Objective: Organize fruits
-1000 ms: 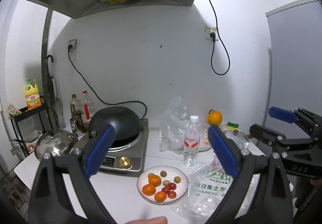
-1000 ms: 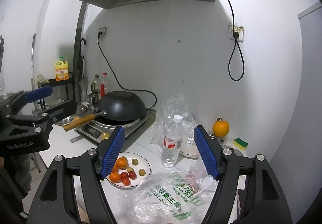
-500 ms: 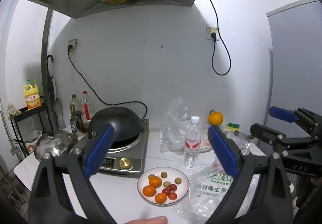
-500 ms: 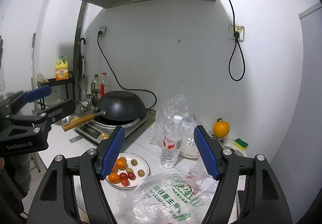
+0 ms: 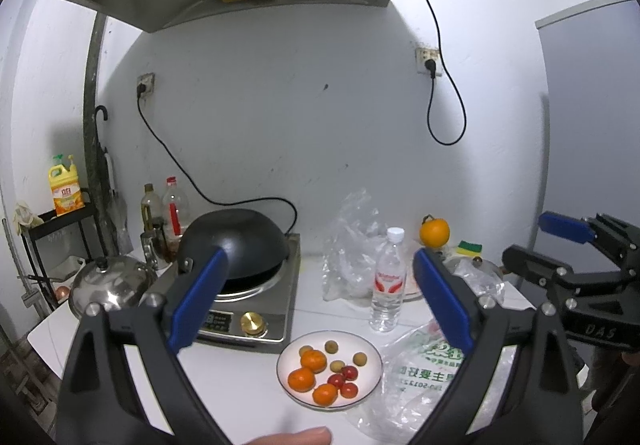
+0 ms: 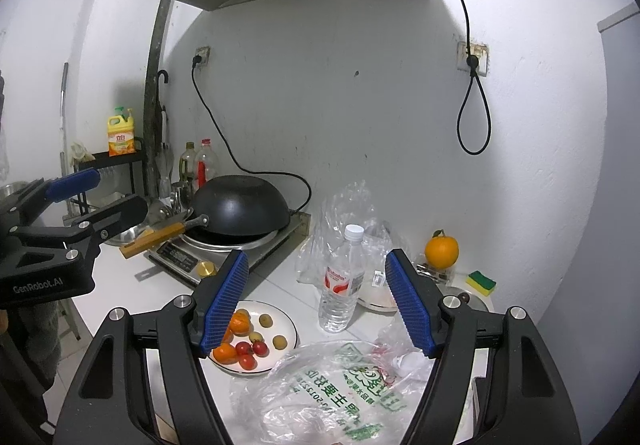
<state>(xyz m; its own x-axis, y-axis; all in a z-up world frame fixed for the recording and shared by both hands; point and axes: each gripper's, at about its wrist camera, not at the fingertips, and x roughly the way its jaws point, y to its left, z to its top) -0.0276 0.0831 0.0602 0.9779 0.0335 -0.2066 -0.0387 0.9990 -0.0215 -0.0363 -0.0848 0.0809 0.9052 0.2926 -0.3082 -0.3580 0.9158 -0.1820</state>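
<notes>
A white plate [image 5: 366, 349] [image 6: 286, 321] on the white counter holds three tangerines [image 5: 314, 360], three cherry tomatoes [image 5: 344, 379] and several small tan fruits [image 5: 360, 358]. A crumpled clear plastic bag with green print [image 5: 424, 373] [image 6: 340, 397] lies right of the plate. My left gripper [image 5: 320, 301] is open and empty, held above the plate. My right gripper [image 6: 316, 305] is open and empty, above the bag and the plate's right side. Each gripper shows in the other's view: the right one [image 5: 560, 245], the left one [image 6: 100, 193].
A water bottle [image 5: 388, 281] [image 6: 340, 281] stands behind the plate. A black wok [image 5: 236, 245] sits on an induction cooker [image 5: 256, 309]. An orange [image 5: 434, 231], a sponge [image 6: 480, 282], a second clear bag [image 5: 352, 245], a steel lid [image 5: 108, 281] and bottles [image 5: 168, 213] line the back.
Both views have shifted slightly; the plate and bag sit a little lower in the left view. Both grippers stay open.
</notes>
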